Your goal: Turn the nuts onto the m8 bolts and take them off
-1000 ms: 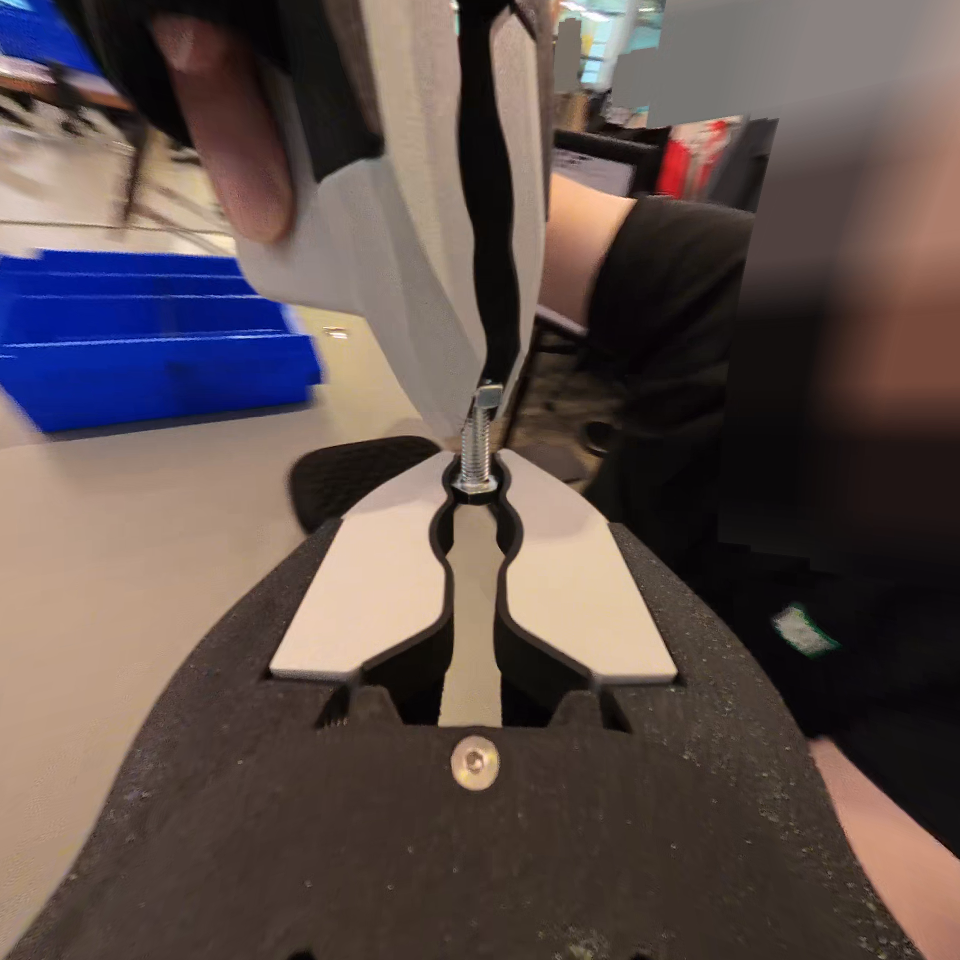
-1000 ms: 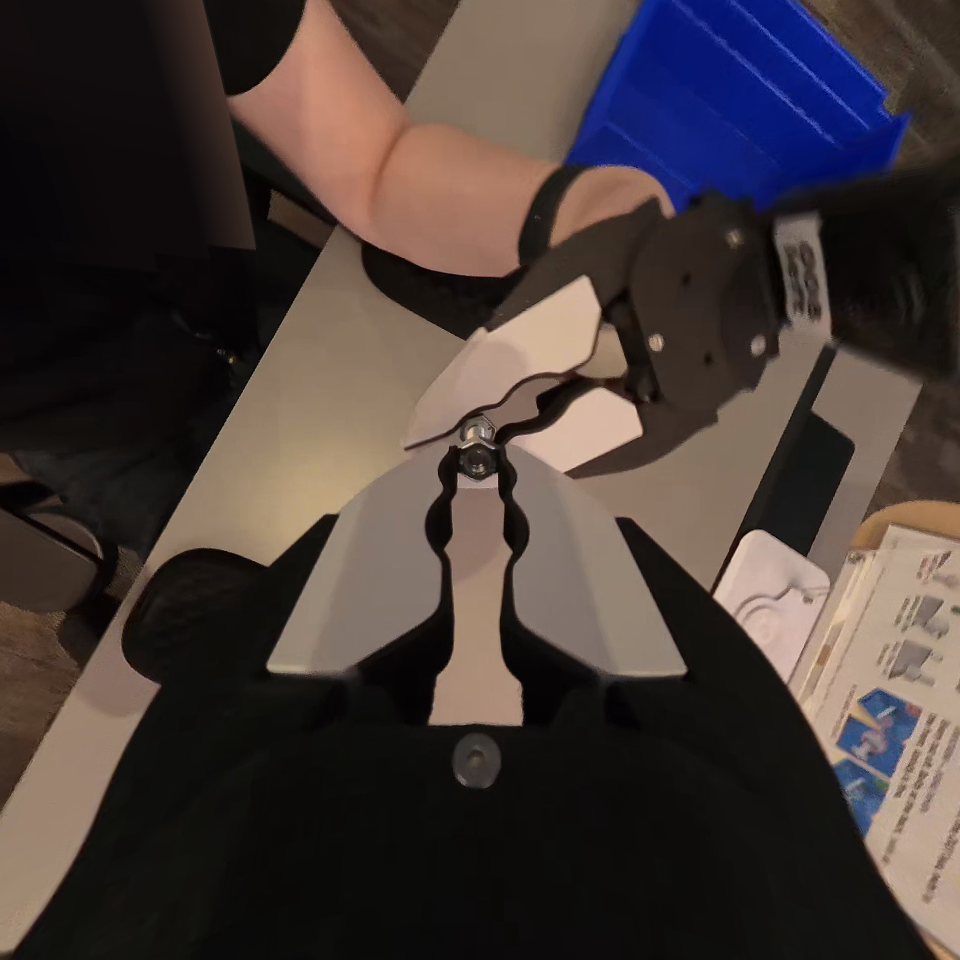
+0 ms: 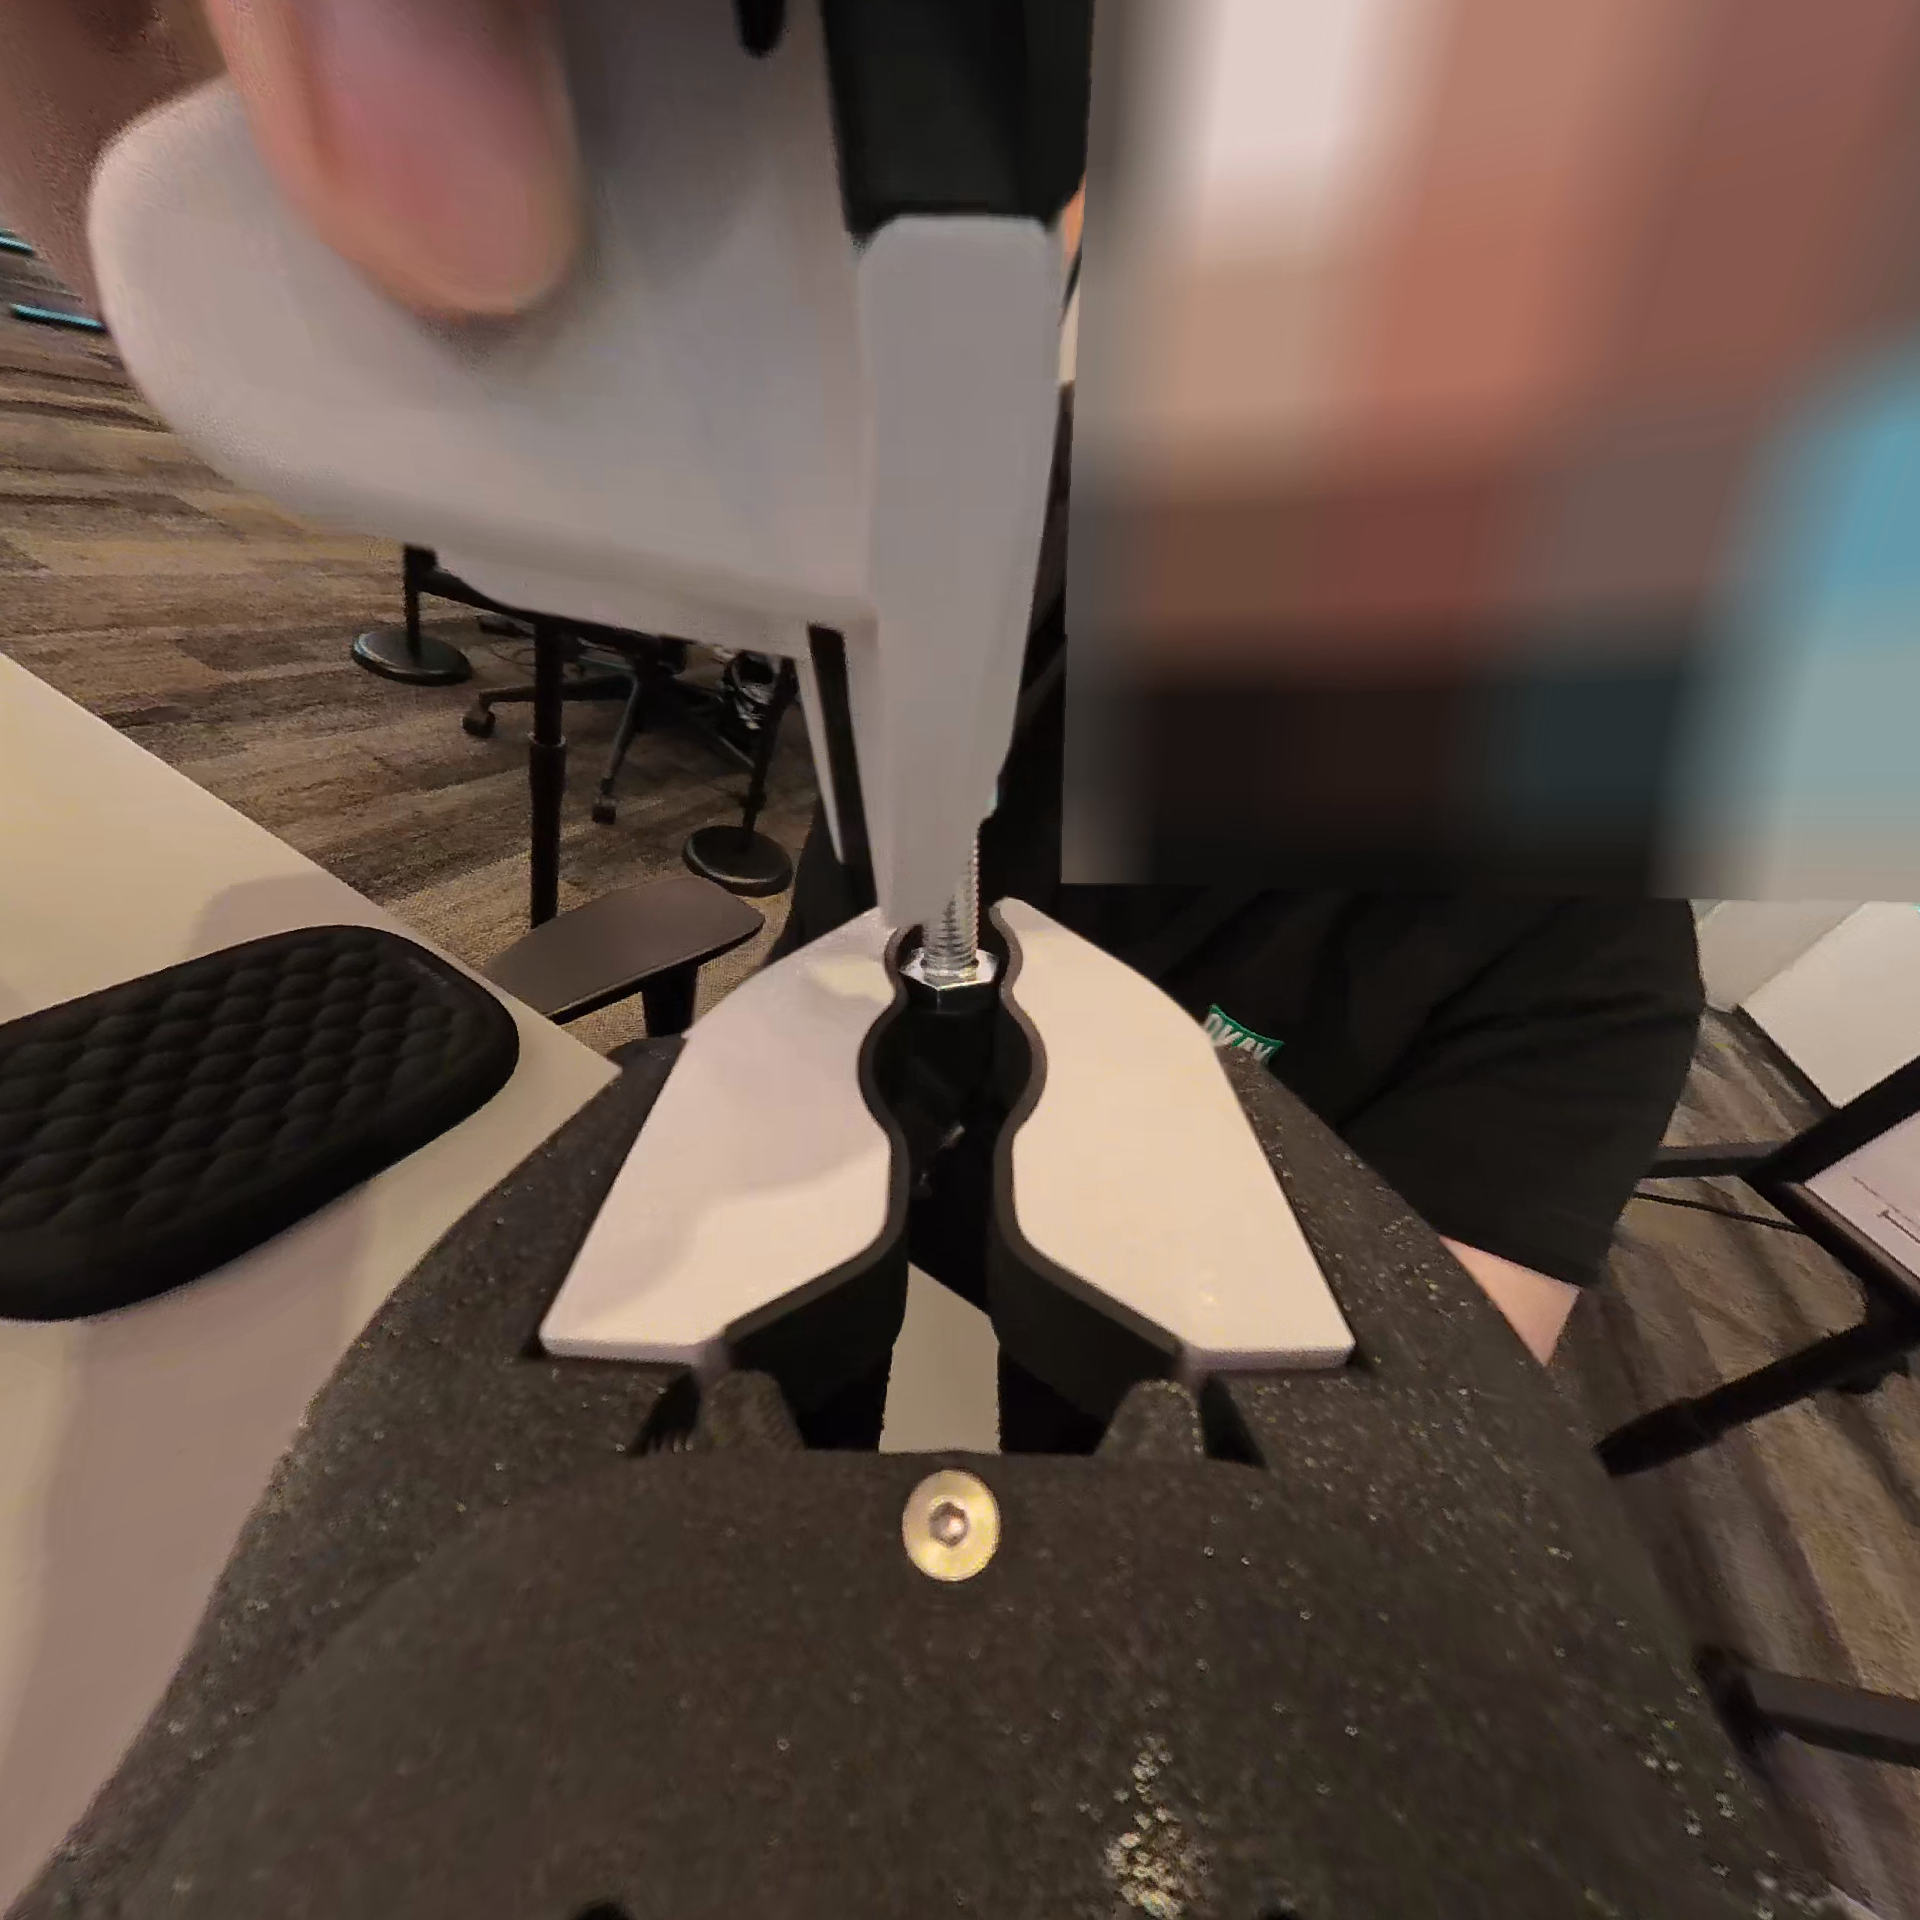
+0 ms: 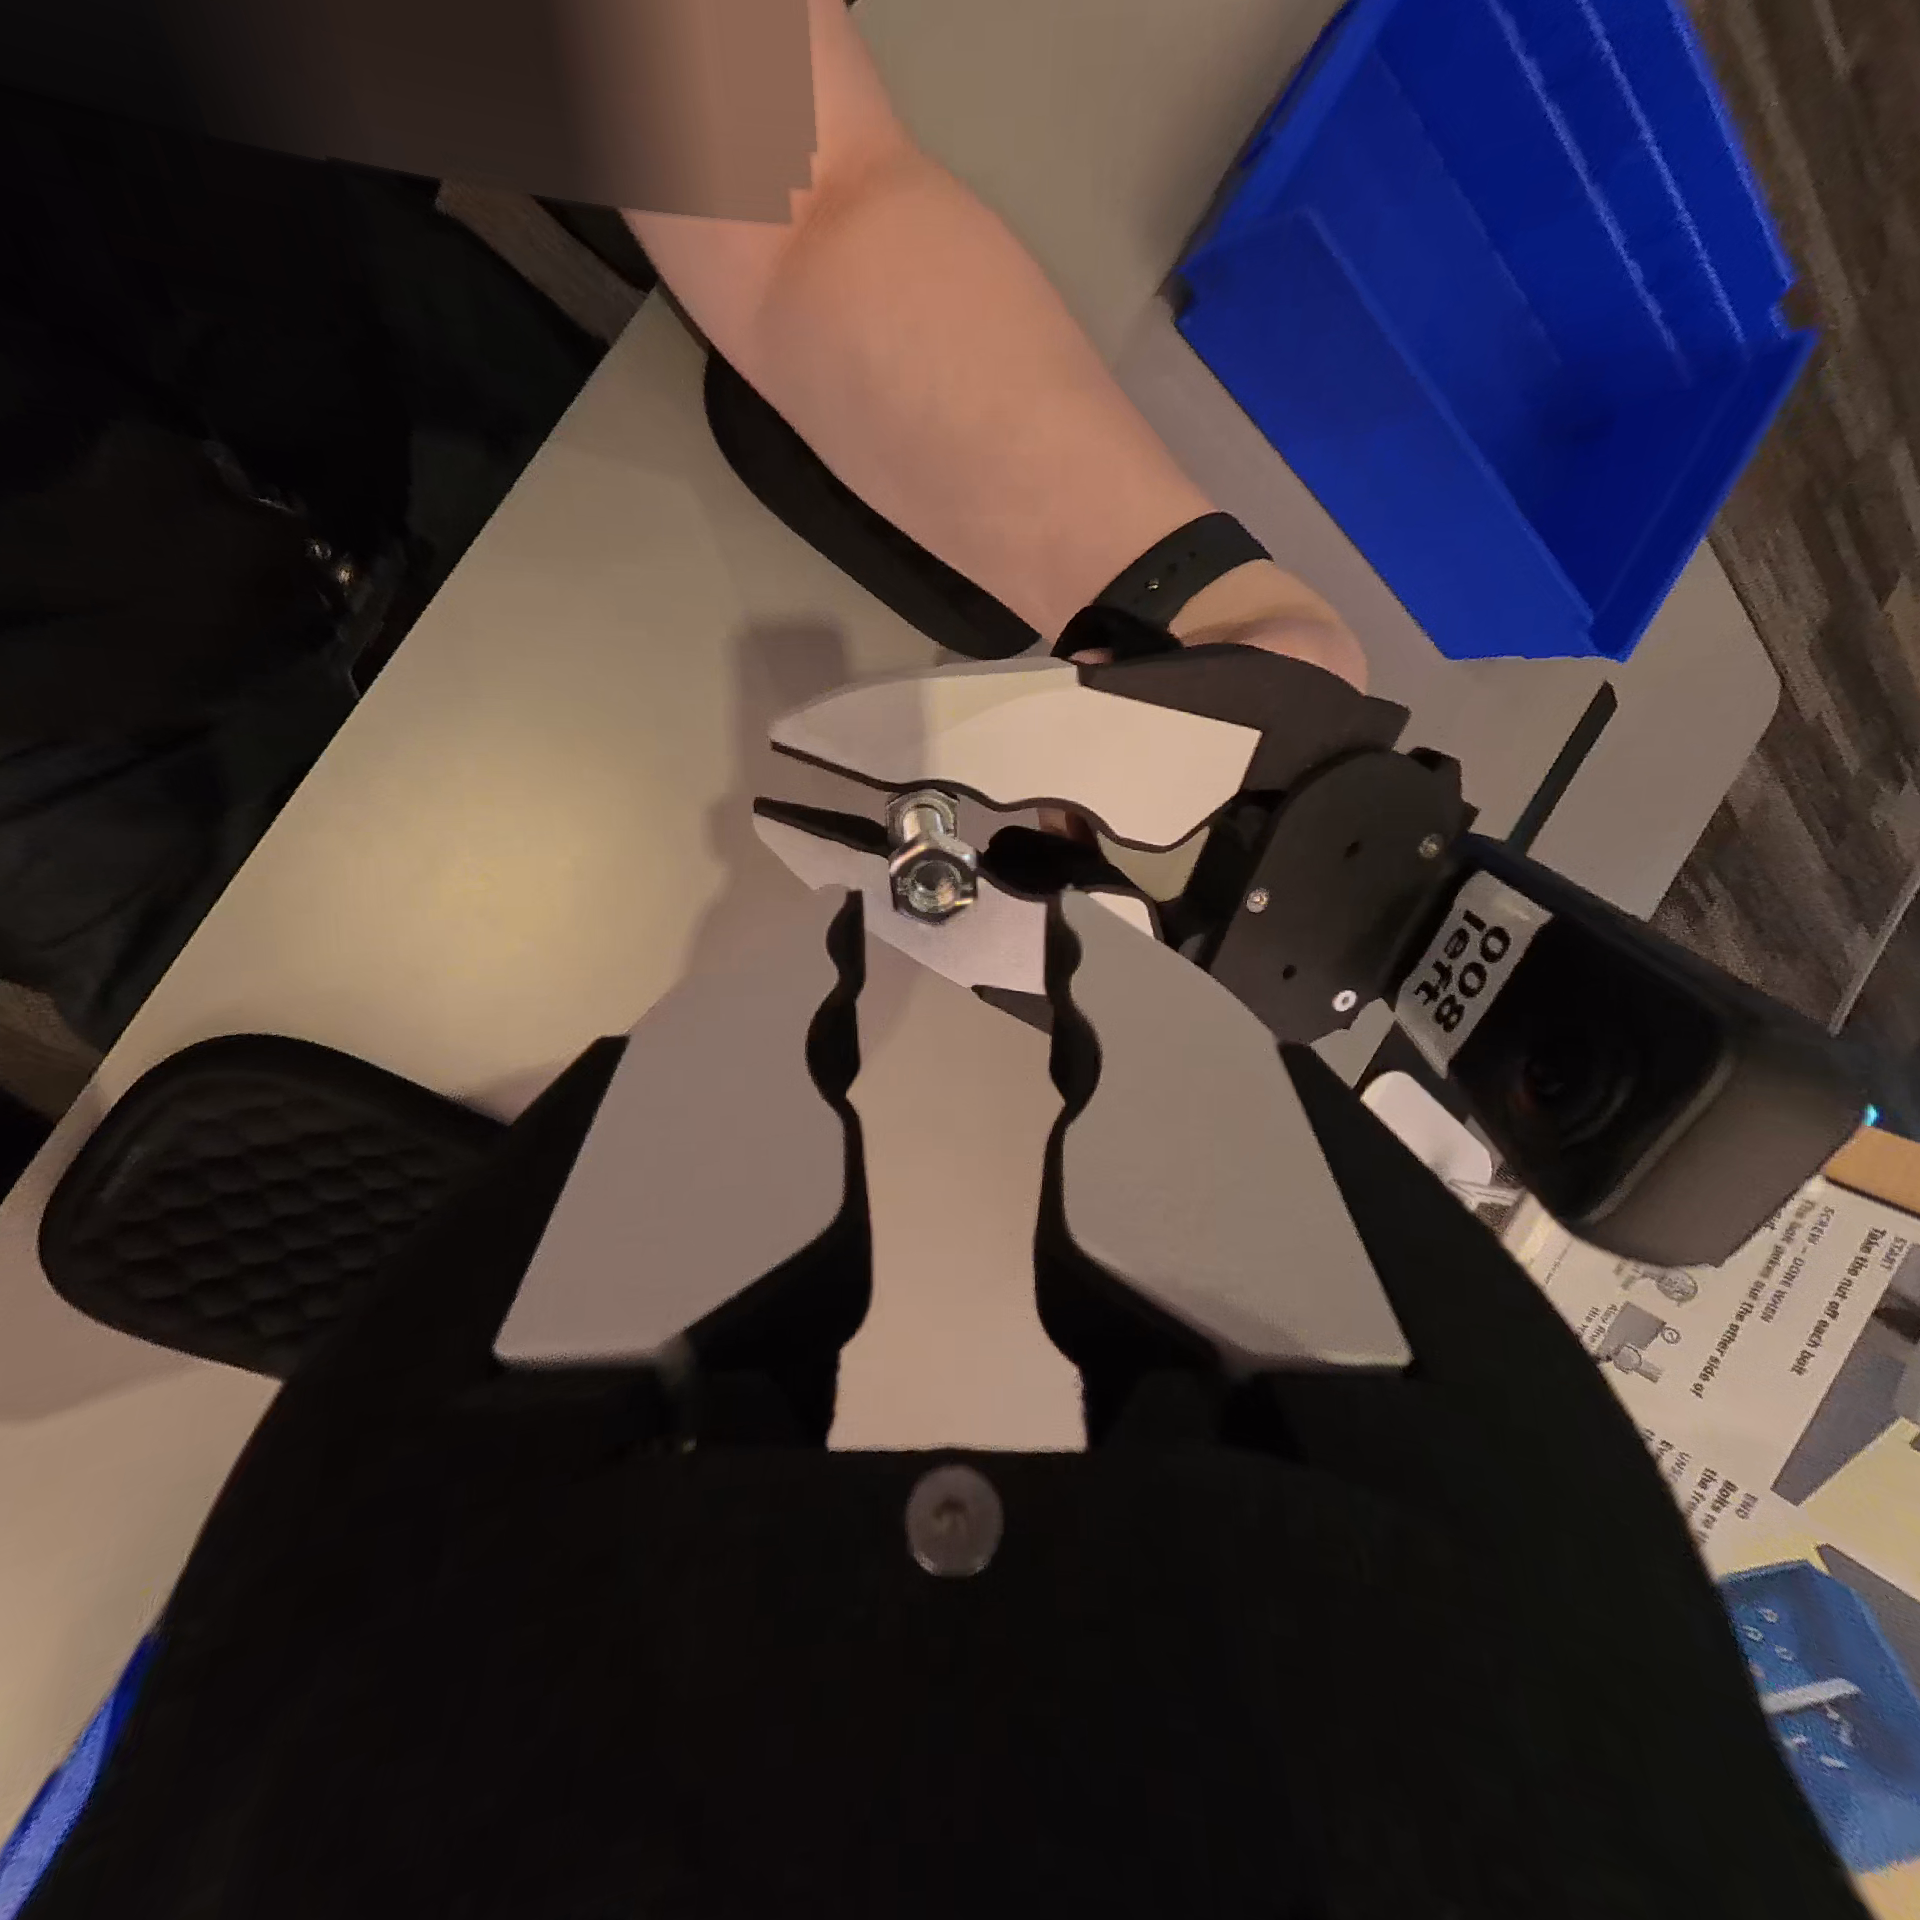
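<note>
A silver M8 bolt [image 3: 961,914] with a nut [image 3: 948,971] threaded on it is held in mid-air over the table. My left gripper [image 3: 948,961] is shut on the nut, and the thread sticks out ahead of it. In the right wrist view the left gripper [image 4: 774,774] comes in from the right, and the bolt head [image 4: 932,883] points at the camera. My right gripper [image 4: 956,914] is open, its jaws spread on either side of the bolt head without touching it. Its white fingers [image 3: 945,520] hang close over the bolt in the left wrist view.
A blue bin [image 4: 1507,312] stands on the beige table [image 4: 468,831] behind the left gripper. Black padded rests [image 3: 208,1122] [image 4: 260,1195] lie on the table. A printed sheet [image 4: 1766,1455] lies at the right. Chair bases [image 3: 540,748] stand on the floor beyond the table edge.
My right gripper has opened and let go of the bolt head. My left gripper still holds the nut and has swung round, so its view now faces the floor and chairs.
</note>
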Motion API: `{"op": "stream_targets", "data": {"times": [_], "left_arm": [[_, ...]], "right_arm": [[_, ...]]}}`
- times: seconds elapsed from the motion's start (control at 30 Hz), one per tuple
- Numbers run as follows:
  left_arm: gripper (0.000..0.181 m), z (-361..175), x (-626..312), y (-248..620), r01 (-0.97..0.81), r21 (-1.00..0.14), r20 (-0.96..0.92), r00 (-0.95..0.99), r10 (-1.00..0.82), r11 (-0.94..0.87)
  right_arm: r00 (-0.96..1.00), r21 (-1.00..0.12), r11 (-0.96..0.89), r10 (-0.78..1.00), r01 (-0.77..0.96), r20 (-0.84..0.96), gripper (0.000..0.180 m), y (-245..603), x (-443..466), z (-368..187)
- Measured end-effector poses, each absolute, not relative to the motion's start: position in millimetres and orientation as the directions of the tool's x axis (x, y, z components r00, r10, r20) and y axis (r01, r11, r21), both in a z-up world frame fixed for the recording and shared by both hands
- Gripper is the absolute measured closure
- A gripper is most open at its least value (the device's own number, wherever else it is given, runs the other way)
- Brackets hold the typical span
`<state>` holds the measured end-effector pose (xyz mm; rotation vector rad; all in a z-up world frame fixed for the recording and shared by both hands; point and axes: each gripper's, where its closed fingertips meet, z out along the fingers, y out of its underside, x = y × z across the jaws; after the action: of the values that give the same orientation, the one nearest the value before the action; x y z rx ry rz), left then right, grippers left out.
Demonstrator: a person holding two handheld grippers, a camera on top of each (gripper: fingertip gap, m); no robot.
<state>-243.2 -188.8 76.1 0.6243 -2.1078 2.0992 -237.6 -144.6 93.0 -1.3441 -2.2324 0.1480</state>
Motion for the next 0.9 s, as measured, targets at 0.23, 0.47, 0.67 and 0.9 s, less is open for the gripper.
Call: {"op": "stream_targets", "data": {"times": [0.23,0.47,0.67,0.9], "left_arm": [[0.170,79.3,-197.0,-138.4,-0.220,-0.975,0.179,-0.716,-0.675,-0.025],[0.170,114.9,-157.8,-57.3,-0.031,-1.000,-0.002,-0.112,-0.994,0.006],[0.170,112.7,-162.9,4.0,-0.121,-0.981,-0.190,0.418,-0.888,0.153],[0.170,110.6,-163.7,8.9,-0.145,-0.978,-0.204,0.470,-0.859,0.153]], "right_arm": [[-0.027,-0.599,0.264,0.927,0.756,0.375,0.132,-106.3,-222.8,136.1],[0.561,-0.818,-0.352,0.826,0.454,-0.044,0.133,-30.1,-182.2,180.0],[0.694,-0.730,-0.559,0.701,0.392,-0.164,0.148,-8.3,-173.1,166.9],[0.717,-0.615,-0.659,0.665,0.433,-0.208,0.139,-2.0,-180.9,144.7]]}}
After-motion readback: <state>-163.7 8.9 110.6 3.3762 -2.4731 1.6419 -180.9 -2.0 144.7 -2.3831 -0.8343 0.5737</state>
